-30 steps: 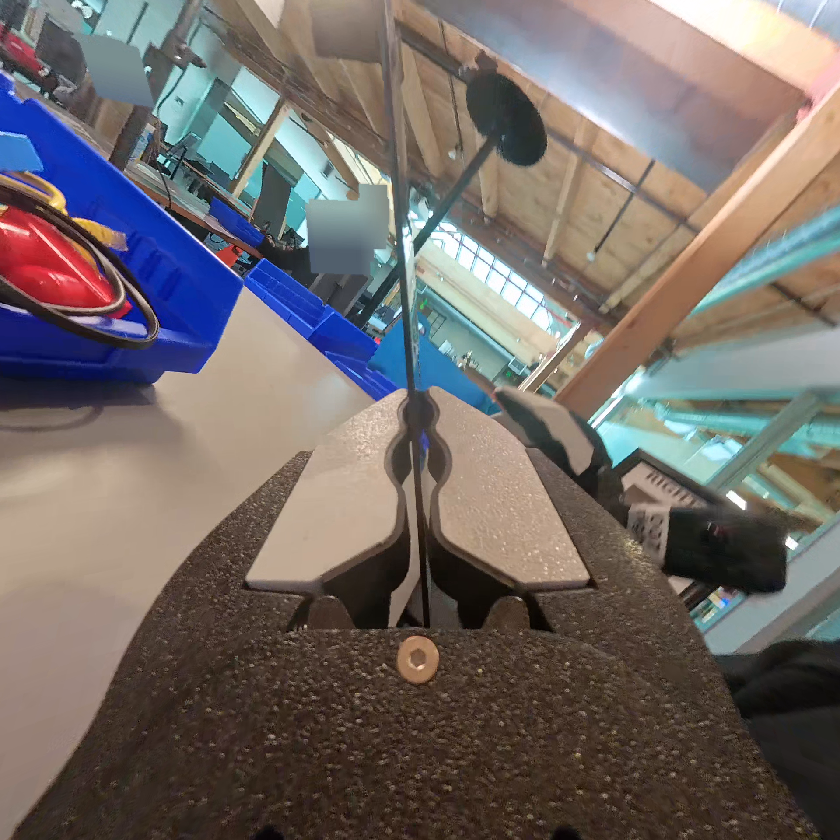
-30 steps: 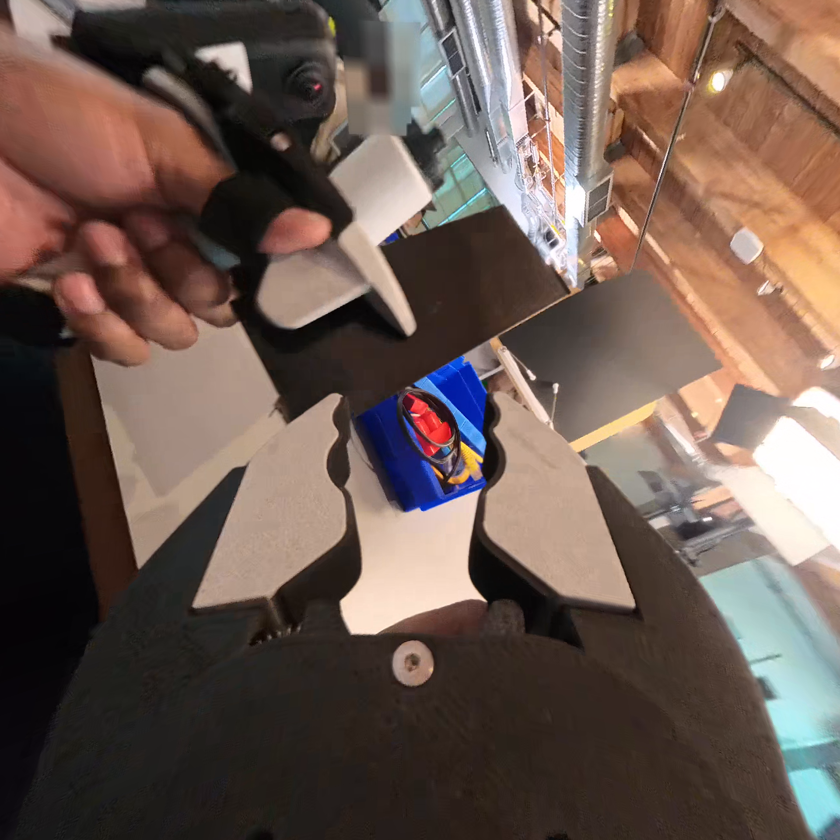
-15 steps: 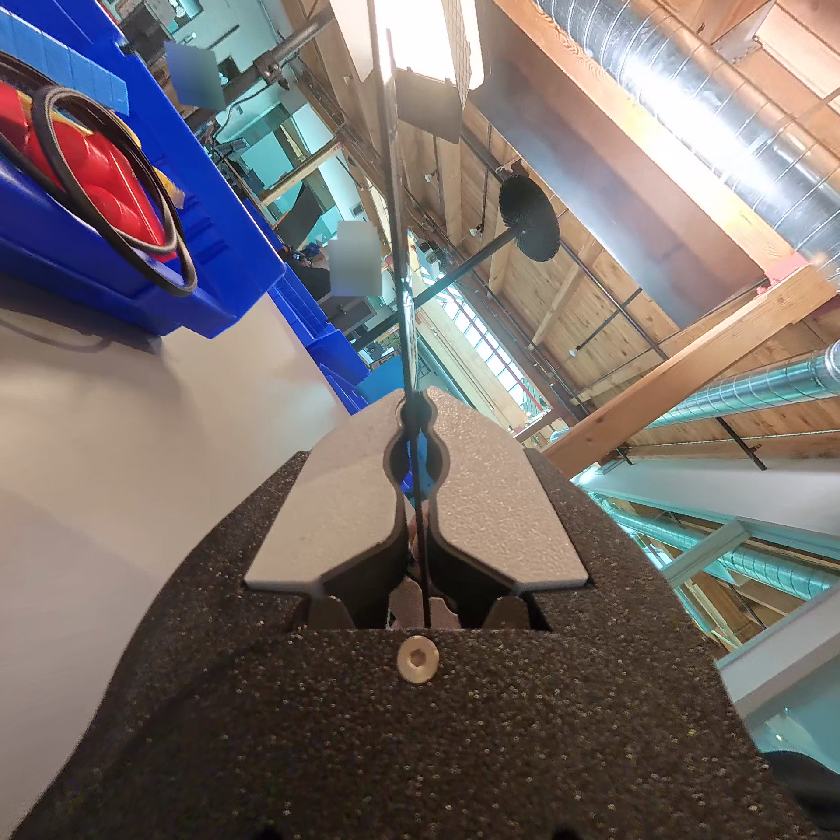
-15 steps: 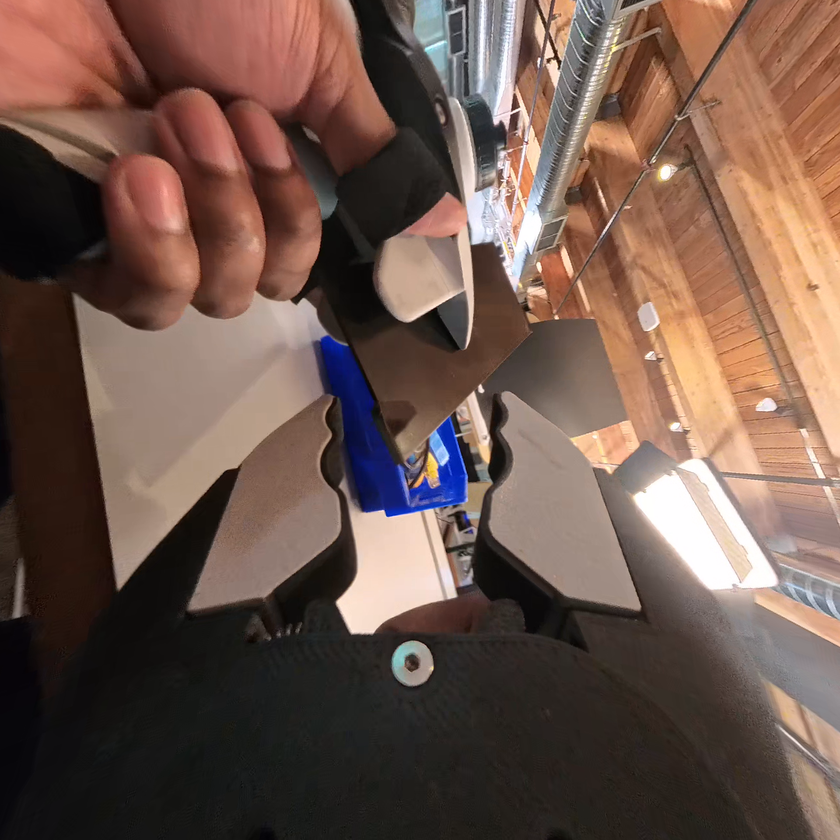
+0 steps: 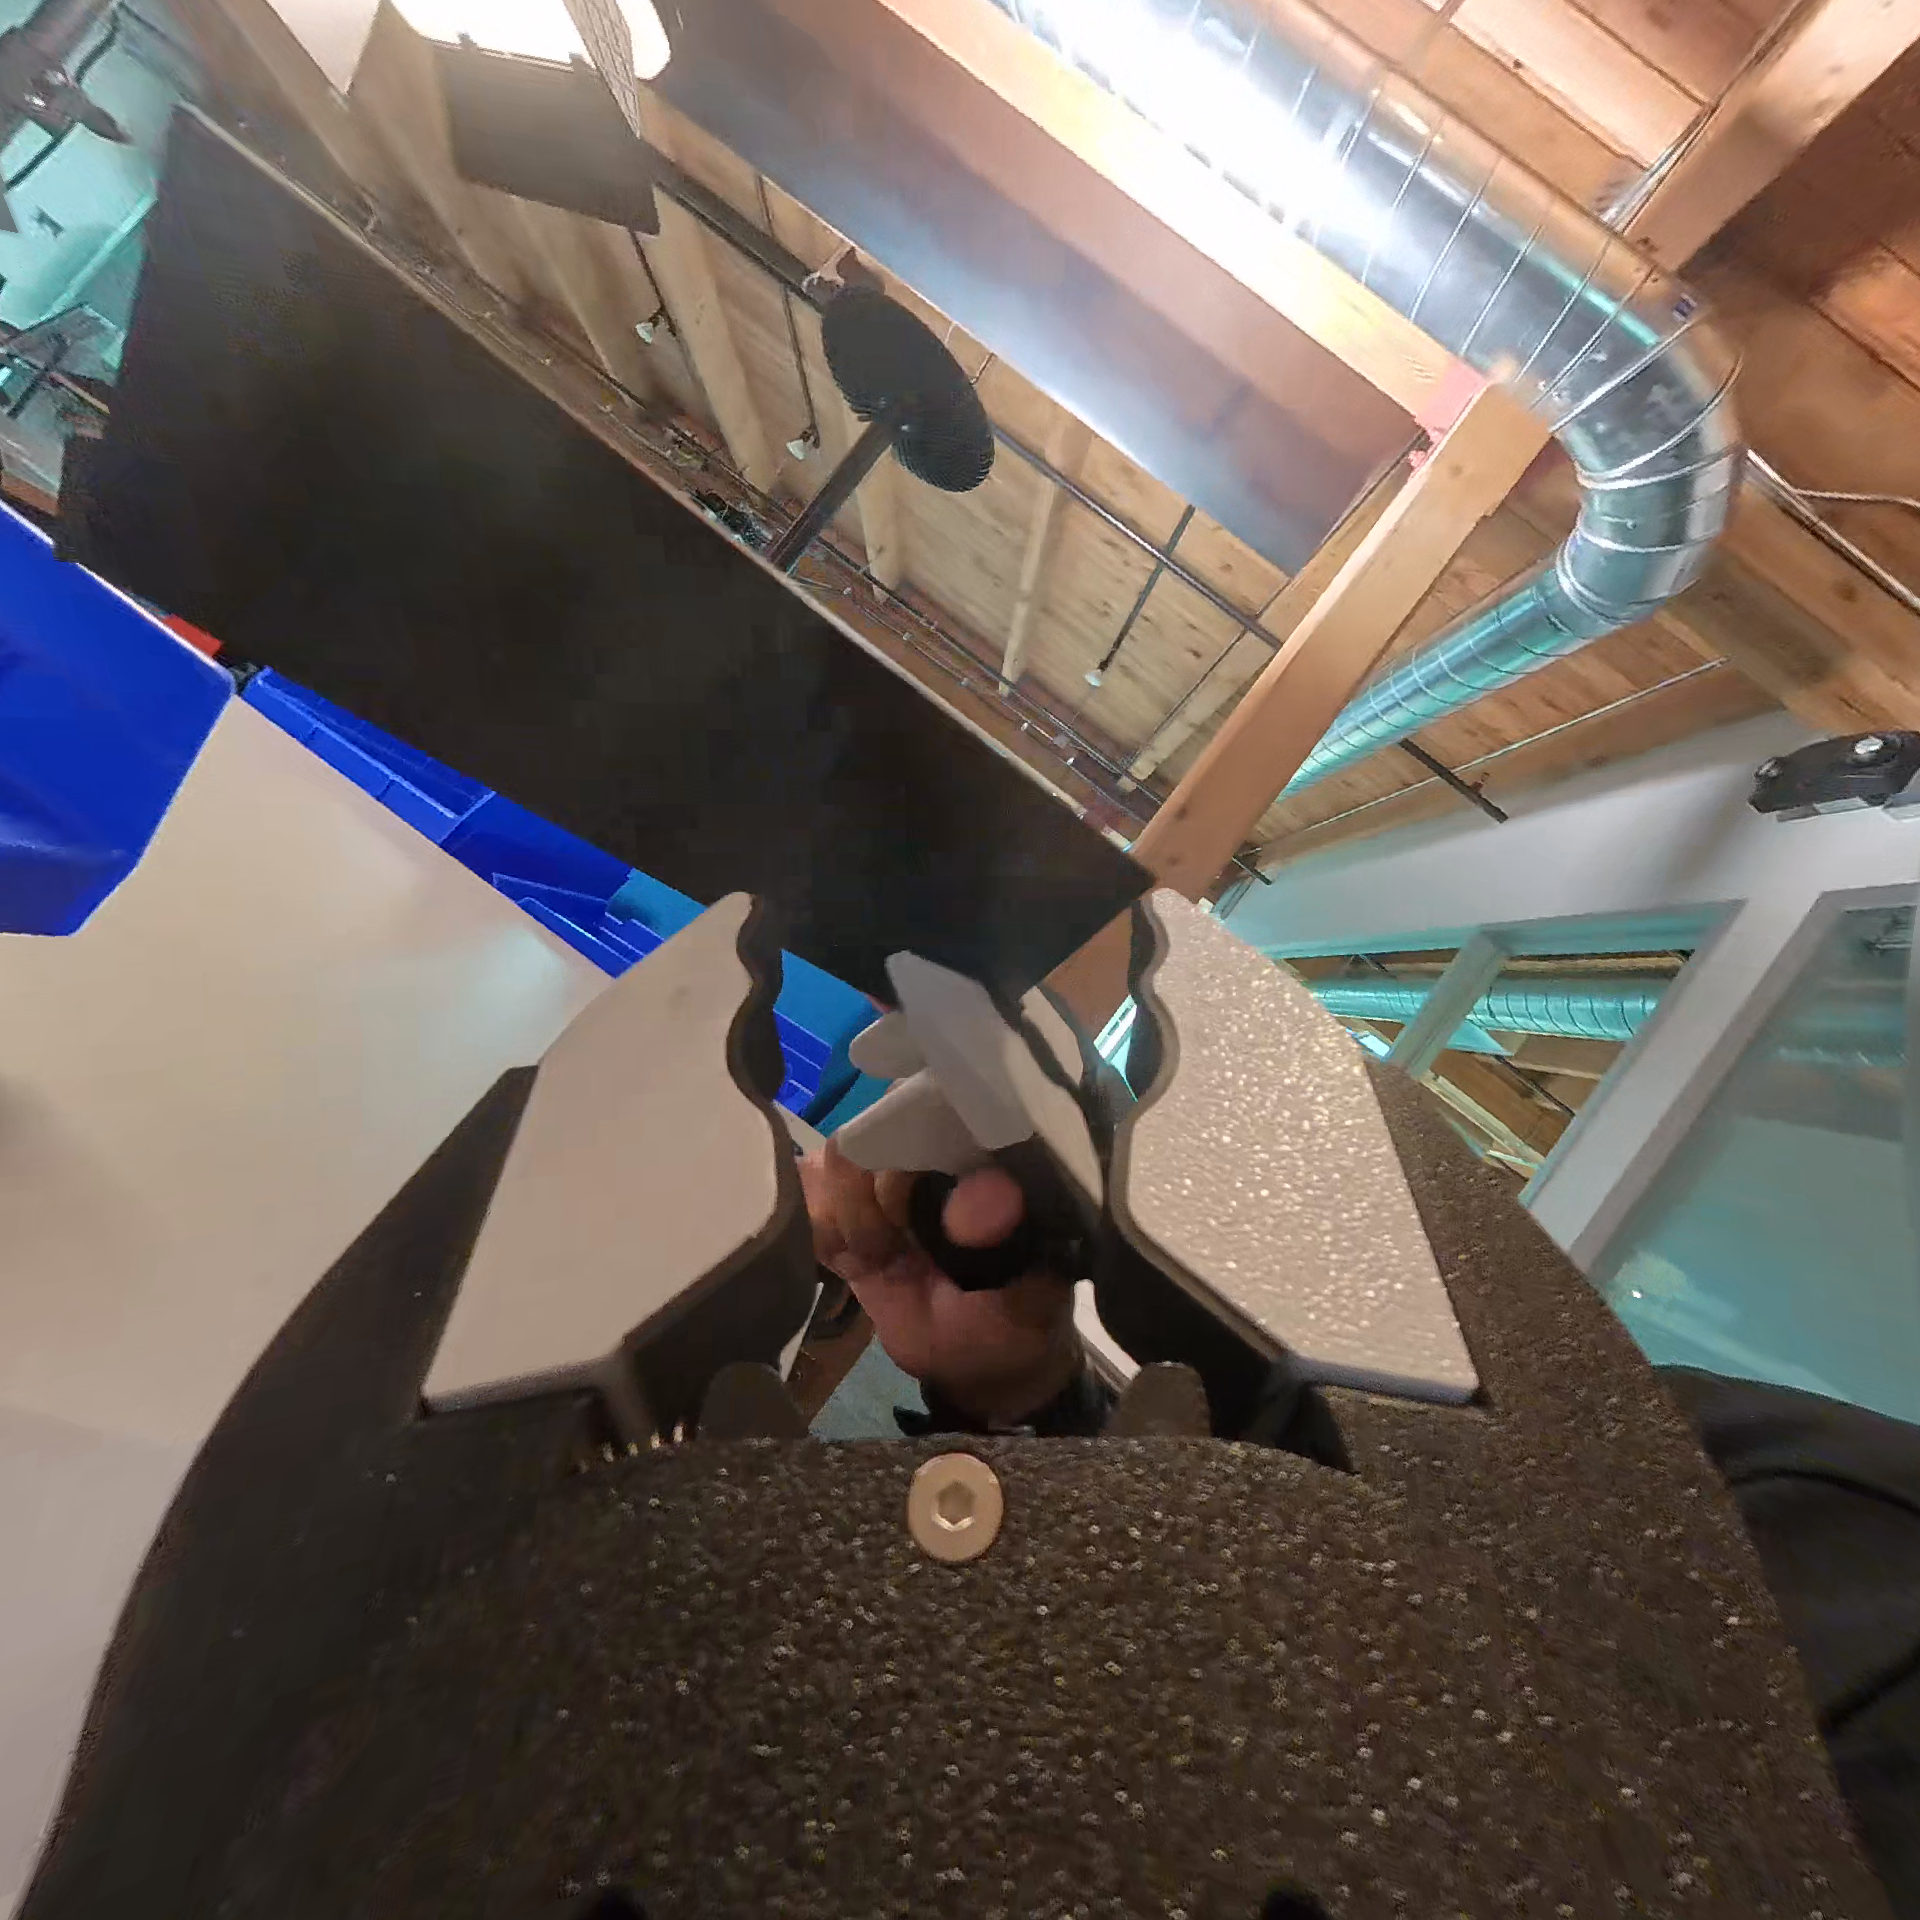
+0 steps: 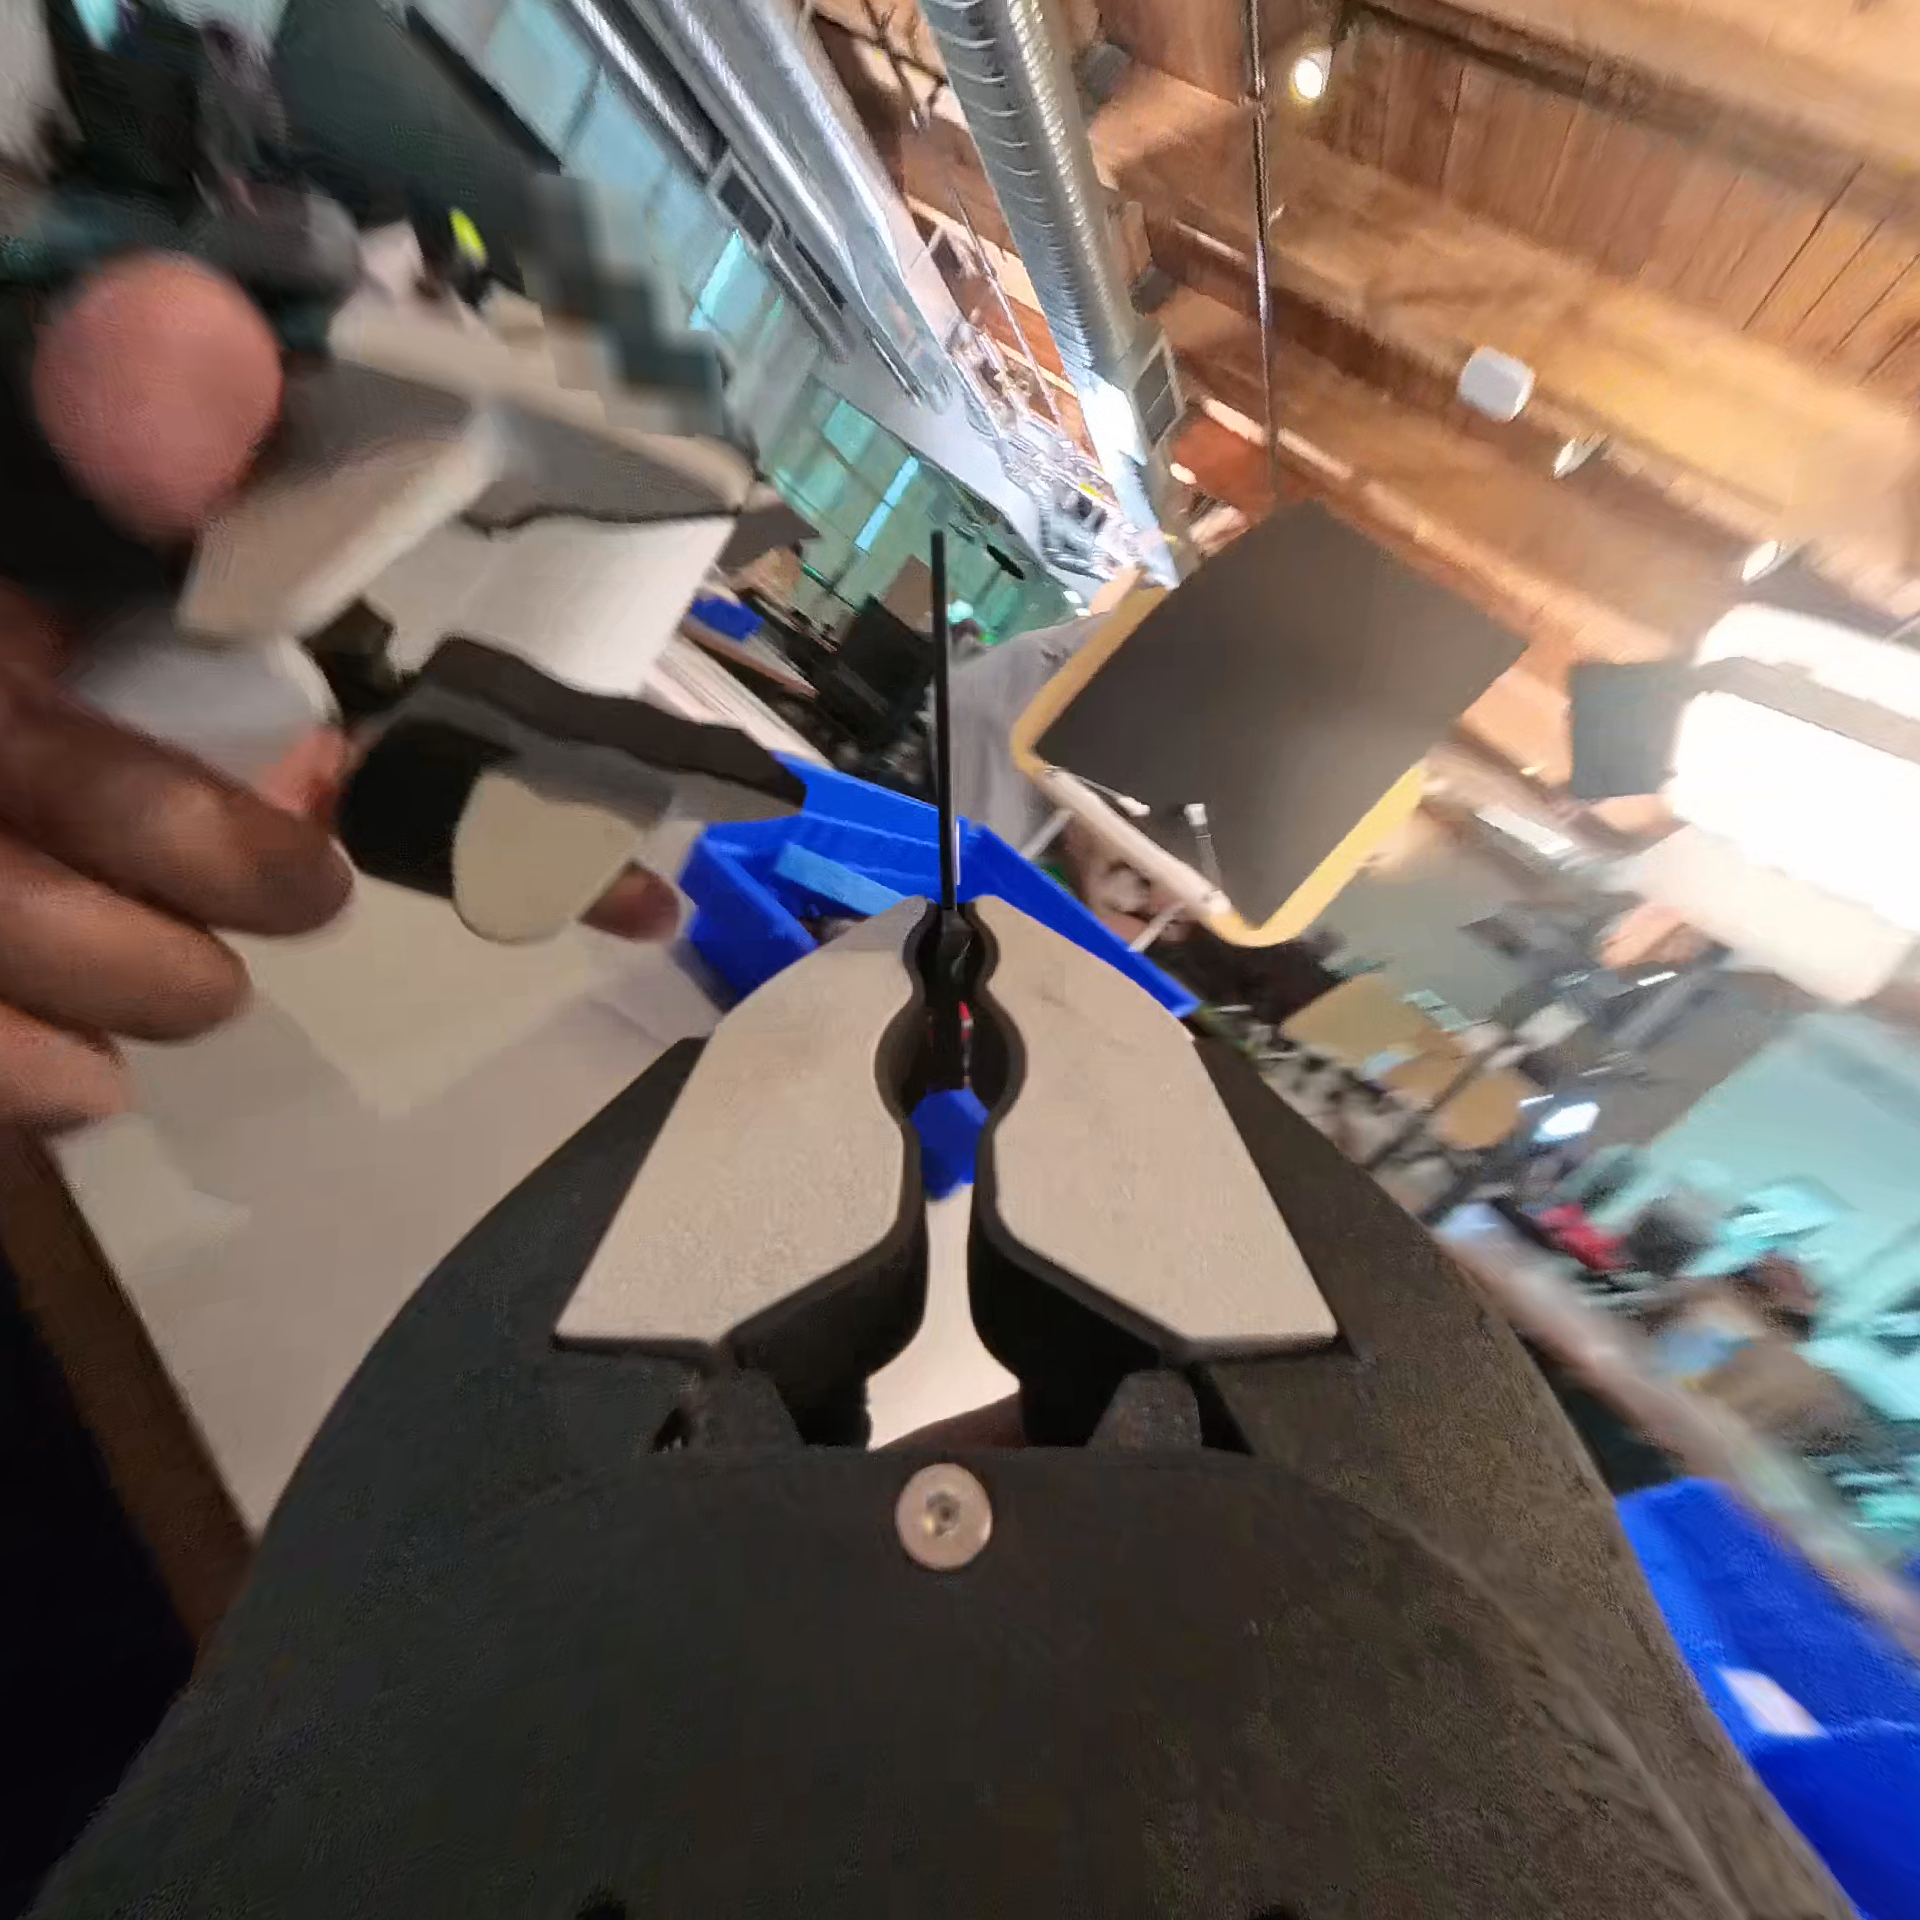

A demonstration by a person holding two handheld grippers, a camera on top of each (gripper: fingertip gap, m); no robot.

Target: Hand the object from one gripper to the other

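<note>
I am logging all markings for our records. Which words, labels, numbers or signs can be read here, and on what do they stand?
None can be read.
White label on the blue bin: blurred.
Small sticker on the metal duct: too small.
The black sheet bears no writing.

A thin sheet [image 6: 943,727] stands edge-on between the right gripper [image 6: 951,914] fingertips, above the table [image 6: 436,1049]. The left gripper [image 5: 945,914] sits just beside it, jaws apart. Bins [image 6: 831,873] lie behind on the table.
</note>
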